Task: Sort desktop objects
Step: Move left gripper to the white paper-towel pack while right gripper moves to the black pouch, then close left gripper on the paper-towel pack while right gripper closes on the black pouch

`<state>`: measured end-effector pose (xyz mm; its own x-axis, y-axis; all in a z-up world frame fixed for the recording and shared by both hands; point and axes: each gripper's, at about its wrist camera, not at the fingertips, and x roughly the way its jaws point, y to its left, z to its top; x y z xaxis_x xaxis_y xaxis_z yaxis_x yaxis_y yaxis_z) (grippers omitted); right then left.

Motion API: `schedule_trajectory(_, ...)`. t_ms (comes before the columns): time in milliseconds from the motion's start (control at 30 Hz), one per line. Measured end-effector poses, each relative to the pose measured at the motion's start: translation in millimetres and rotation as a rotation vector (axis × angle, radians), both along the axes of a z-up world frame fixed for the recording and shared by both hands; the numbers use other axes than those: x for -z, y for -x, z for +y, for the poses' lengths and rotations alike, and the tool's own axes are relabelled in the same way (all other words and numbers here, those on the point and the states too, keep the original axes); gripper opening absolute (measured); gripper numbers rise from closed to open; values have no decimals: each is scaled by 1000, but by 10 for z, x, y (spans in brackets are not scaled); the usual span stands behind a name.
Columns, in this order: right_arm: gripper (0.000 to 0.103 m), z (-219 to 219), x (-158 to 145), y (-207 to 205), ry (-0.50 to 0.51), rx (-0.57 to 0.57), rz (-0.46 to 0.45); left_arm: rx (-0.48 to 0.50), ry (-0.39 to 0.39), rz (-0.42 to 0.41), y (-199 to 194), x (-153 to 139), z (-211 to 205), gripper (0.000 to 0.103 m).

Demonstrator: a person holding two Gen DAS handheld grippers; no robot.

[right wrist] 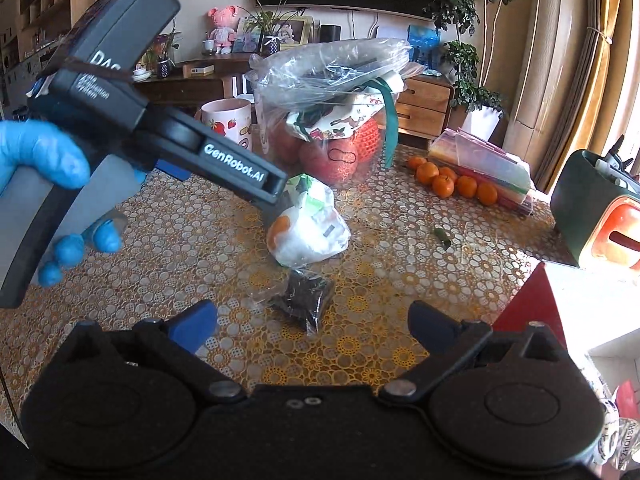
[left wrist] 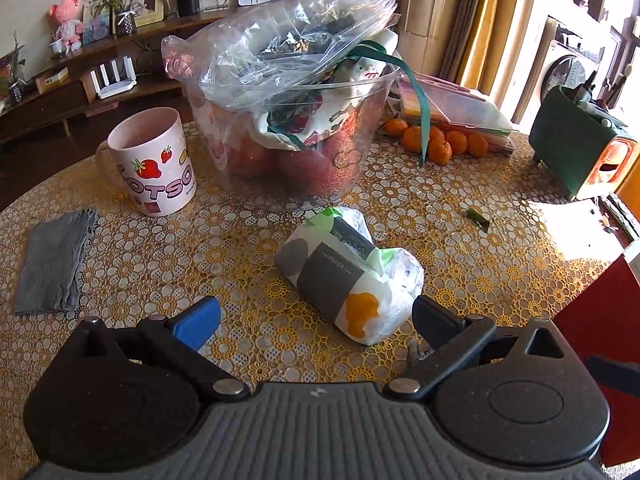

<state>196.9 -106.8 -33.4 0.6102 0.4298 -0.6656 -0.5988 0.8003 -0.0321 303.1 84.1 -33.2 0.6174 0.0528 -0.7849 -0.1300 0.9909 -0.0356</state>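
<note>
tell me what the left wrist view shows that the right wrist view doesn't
Only the left wrist view shows the grey cloth lying left of the pink mug. Only the right wrist view shows the small dark packet in clear wrap on the table, plus the left gripper held by a blue-gloved hand. Both show the tissue pack, the clear bowl with bags, the oranges and the green caddy.

The tablecloth [left wrist: 400,208] looked glossy, a lace pattern under clear film. At twelve o'clock stood a clear plastic tub [left wrist: 296,136] under a crinkled plastic bag [left wrist: 288,44]. The tissue pack [left wrist: 348,276] wore shiny wrap. At nine o'clock lay a matt grey cloth [left wrist: 52,260]; the mug [left wrist: 154,164] was glazed smooth.
</note>
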Motion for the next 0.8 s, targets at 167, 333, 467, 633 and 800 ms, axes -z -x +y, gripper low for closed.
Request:
schedule_trajectory(167,102,92,151,-130,-3,-4,14,-86,38,40,-300,65,56,103)
schedule_trajectory(333,100,171,285,-254,1,7,23,-155,74,87,-587,148,59,103)
schedule_trajectory(467,99,221,370,-354,-2,24,35,-196,85,109,-760,199,49,103)
schedule_trajectory(633,98,296,467,-435,-11,27,48,-270,104,141,-975,295,85,103)
schedule_trajectory(800,95,345,550,-504,-1,34,48,-296,131,191,-1038,452,18,103)
